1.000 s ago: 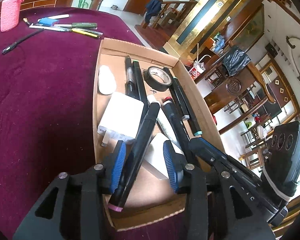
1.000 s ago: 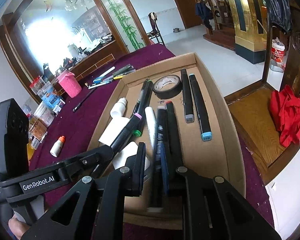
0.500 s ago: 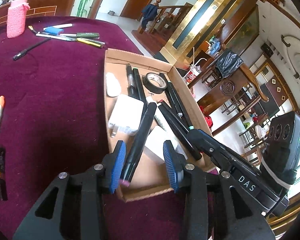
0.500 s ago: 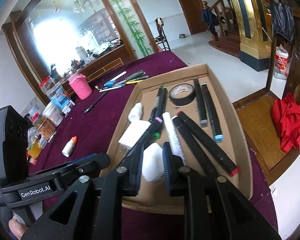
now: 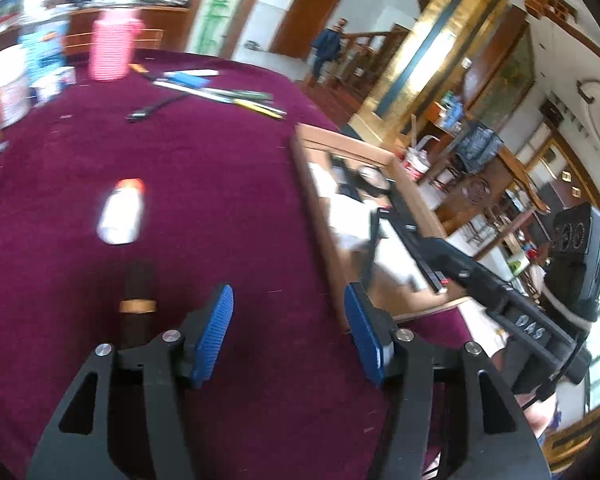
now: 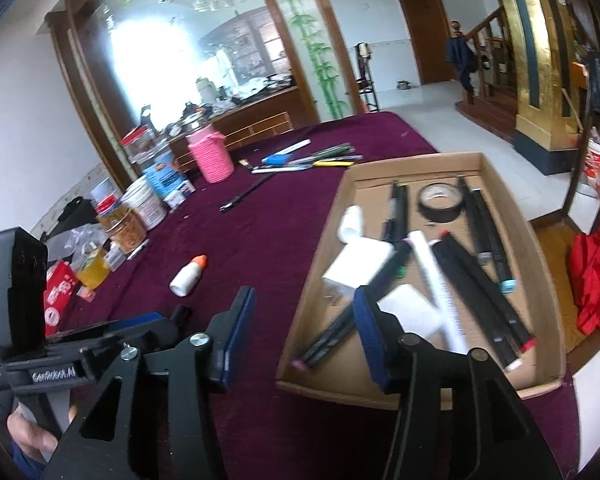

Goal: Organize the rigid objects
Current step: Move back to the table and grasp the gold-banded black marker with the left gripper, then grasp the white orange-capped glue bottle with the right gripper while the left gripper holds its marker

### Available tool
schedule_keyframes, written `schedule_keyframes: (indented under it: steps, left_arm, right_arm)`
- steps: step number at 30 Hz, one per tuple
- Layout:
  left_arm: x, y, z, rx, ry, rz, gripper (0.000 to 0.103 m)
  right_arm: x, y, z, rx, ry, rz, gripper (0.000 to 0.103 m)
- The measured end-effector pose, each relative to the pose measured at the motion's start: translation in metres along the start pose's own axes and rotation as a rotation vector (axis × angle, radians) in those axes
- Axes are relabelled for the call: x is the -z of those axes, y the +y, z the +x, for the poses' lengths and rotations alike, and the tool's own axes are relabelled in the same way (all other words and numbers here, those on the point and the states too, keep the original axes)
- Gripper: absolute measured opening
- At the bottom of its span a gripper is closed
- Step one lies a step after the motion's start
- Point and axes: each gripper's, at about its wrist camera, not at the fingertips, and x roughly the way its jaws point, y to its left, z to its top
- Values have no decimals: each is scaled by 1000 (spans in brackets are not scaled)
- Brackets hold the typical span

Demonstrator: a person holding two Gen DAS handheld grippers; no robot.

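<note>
My left gripper [image 5: 290, 334] hovers over the maroon cloth, left of the cardboard box [image 5: 320, 216]. Its jaws are opening with nothing between the blue pads. A black tube with a gold band [image 5: 138, 300] lies just left of it, and a small white bottle with an orange cap [image 5: 122, 212] lies beyond. My right gripper [image 6: 304, 336] hangs before the near left corner of the box [image 6: 340, 390], jaws opening, also empty. In the box lie several black markers [image 6: 480, 280], a tape roll [image 6: 440, 202], a white charger [image 6: 360, 264] and a white pen [image 6: 436, 280].
Loose pens [image 6: 308, 158] and a black pen [image 6: 248, 196] lie at the table's far side beside a pink knitted holder [image 6: 210, 156]. Jars and tubs [image 6: 140, 208] crowd the left edge. A red cloth [image 6: 596, 276] lies on a chair to the right of the box.
Both grippers let go of the black markers, which now lie in the box, and widened their jaws. Both drew back; the left swung left over the cloth.
</note>
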Motion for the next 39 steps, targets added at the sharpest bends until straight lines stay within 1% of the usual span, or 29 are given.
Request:
schedule_keyframes:
  steps: [2, 4, 6, 8, 10, 12, 16, 17, 18, 19, 20, 21, 22, 25, 28, 30, 32, 34, 36, 39]
  left_arm:
    - [3, 20, -8, -52, -7, -16, 57]
    - [6, 36, -12, -85, -7, -34, 57]
    - [8, 51, -9, -123, 15, -55, 57]
    - [10, 60, -3, -137, 37, -70, 57]
    - [11, 61, 8, -155, 71, -59, 57]
    - [12, 57, 16, -177, 85, -36, 57]
    - [11, 51, 33, -245, 81, 25, 56]
    - [11, 52, 37, -246, 81, 31, 55]
    - [11, 53, 40, -245, 88, 36, 45]
    - [11, 54, 44, -245, 102, 41, 29]
    - [12, 55, 48, -242, 116, 47, 26]
    - [13, 54, 47, -251, 103, 65, 24]
    - [14, 54, 47, -256, 103, 75, 17]
    - [14, 62, 41, -241, 96, 54, 15]
    - [13, 76, 29, -257, 72, 34, 15]
    - [10, 92, 18, -269, 45, -2, 15]
    - [9, 108, 9, -298, 14, -31, 15]
    - [11, 117, 7, -302, 14, -48, 15]
    - [13, 124, 10, -282, 25, -67, 15]
    - [14, 125, 9, -265, 21, -67, 15]
  right_arm:
    - [2, 10, 6, -17, 13, -11, 47]
    - [5, 18, 12, -38, 24, -24, 48]
    - [9, 27, 17, -63, 40, -39, 48]
    - [12, 36, 23, -75, 54, -56, 48]
    - [15, 44, 27, -88, 69, -78, 48]
    - [17, 48, 30, -89, 78, -89, 48]
    - [19, 47, 30, -85, 83, -92, 49]
    - [19, 46, 29, -85, 83, -92, 49]
    - [19, 46, 29, -82, 83, -91, 49]
    - [18, 46, 29, -79, 83, -91, 49]
    - [18, 45, 29, -79, 82, -89, 49]
    - [17, 46, 30, -80, 83, -87, 49]
    - [17, 46, 31, -79, 85, -86, 49]
    - [14, 51, 36, -87, 98, -86, 49]
    - [8, 59, 46, -138, 135, -65, 49]
    - [2, 68, 54, -159, 157, -59, 49]
    - [-5, 78, 64, -174, 171, -58, 49]
    - [-13, 90, 80, -198, 202, -45, 49]
    - [-18, 103, 99, -213, 239, -40, 49]
    - [-21, 117, 131, -216, 300, -11, 49]
